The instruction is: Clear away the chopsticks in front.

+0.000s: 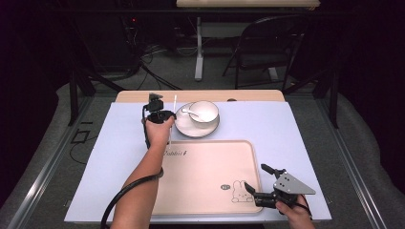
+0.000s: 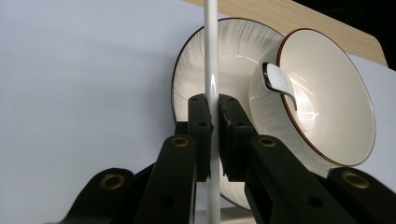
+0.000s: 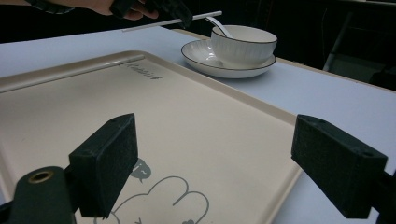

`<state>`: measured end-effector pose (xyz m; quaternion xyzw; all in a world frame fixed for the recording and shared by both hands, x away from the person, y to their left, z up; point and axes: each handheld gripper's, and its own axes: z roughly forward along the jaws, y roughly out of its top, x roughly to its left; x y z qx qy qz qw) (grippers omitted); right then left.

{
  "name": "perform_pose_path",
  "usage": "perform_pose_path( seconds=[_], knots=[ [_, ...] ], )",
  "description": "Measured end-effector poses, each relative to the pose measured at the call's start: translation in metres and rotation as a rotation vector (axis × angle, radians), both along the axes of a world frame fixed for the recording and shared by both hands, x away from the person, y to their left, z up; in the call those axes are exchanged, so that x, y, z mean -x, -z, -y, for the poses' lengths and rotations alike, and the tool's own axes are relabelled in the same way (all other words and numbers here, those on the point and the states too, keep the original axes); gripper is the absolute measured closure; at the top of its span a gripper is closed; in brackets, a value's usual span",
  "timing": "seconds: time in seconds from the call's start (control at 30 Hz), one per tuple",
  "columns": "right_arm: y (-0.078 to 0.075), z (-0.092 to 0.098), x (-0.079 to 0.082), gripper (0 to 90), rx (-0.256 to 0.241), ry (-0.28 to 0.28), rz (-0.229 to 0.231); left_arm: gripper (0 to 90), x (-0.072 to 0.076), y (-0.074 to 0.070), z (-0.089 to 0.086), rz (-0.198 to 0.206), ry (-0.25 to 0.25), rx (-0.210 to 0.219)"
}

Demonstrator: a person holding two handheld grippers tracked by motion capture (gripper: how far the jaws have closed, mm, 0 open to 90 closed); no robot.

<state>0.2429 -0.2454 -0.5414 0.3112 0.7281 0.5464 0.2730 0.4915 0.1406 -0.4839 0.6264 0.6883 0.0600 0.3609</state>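
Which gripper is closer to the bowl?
Left. The left gripper, shut on a white stick, is right beside the bowl; the right gripper hovers far off over the tray's near corner.

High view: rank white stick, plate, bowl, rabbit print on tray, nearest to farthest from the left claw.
1. White stick: clamped in the left claw, running along its right side.
2. Plate: just right of the claw, rim beside the stick.
3. Bowl: on the plate, further right, spoon inside.
4. Rabbit print: tray's near right corner, by the right claw.
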Motion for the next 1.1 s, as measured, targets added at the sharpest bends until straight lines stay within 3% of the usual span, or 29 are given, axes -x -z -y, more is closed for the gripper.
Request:
perform_pose_path(
  seconds=[0.2, 0.57, 0.87, 1.1],
  knots=[
    [0.0, 0.001, 0.0, 14.0, -0.004, 0.007, -0.005, 84.3, 0.01, -0.015, -0.011, 0.006, 0.008, 0.003],
    [0.0, 0.001, 0.0, 14.0, -0.002, 0.012, -0.006, 84.3, 0.036, -0.036, -0.034, 0.022, 0.03, -0.029],
    [0.0, 0.001, 0.0, 14.0, 0.003, 0.016, -0.005, 84.3, 0.06, -0.047, -0.05, 0.035, 0.045, -0.048],
    [0.001, 0.0, 0.0, 14.0, 0.007, 0.015, -0.005, 84.4, 0.075, -0.047, -0.055, 0.041, 0.068, -0.035]
  ],
)
